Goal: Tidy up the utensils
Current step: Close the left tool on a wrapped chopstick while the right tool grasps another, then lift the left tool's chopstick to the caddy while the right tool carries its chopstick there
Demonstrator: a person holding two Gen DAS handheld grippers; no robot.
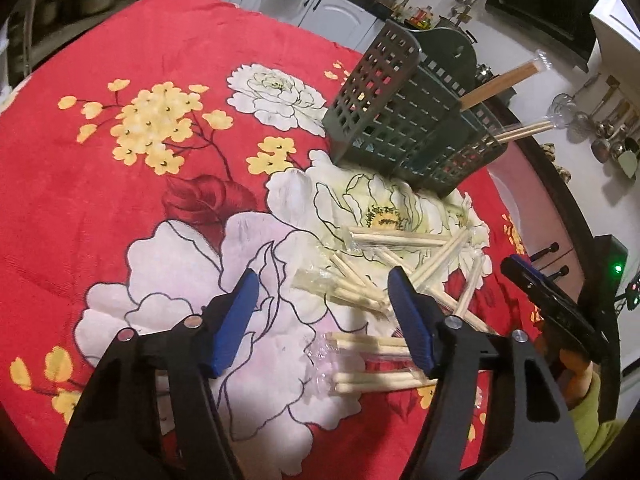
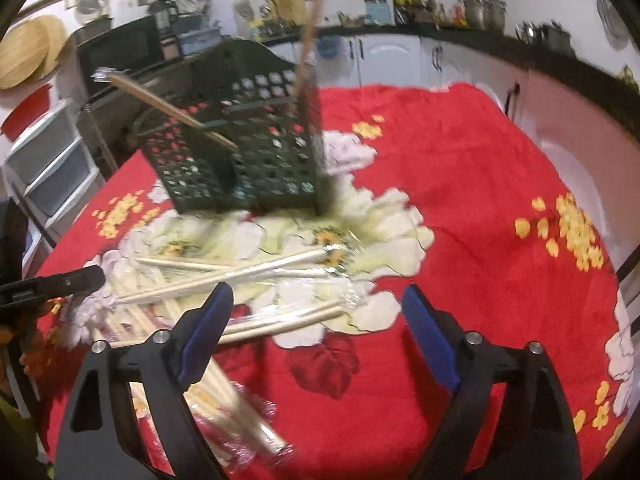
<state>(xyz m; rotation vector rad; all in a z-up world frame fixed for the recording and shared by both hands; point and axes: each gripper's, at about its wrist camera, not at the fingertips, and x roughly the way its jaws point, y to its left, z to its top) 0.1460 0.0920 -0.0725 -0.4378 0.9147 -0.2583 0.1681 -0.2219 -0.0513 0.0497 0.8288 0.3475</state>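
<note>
A dark green perforated utensil basket (image 1: 400, 120) (image 2: 240, 148) stands on the red floral cloth, with wrapped chopsticks (image 1: 496, 84) (image 2: 160, 104) leaning out of it. Several loose plastic-wrapped chopstick pairs (image 1: 356, 294) (image 2: 224, 276) lie scattered in front of the basket. My left gripper (image 1: 323, 280) is open just above this pile, with one pair between its blue pads, untouched. My right gripper (image 2: 318, 292) is also open, low over the cloth, with chopsticks under its left finger (image 2: 200, 340). Each gripper shows at the edge of the other's view.
The red flowered cloth (image 1: 120, 200) (image 2: 480, 200) covers the whole table. White cabinets (image 2: 392, 60) and a cluttered dark counter run behind it. A black microwave (image 2: 120, 48) and grey drawers (image 2: 52, 168) stand at the left of the right wrist view.
</note>
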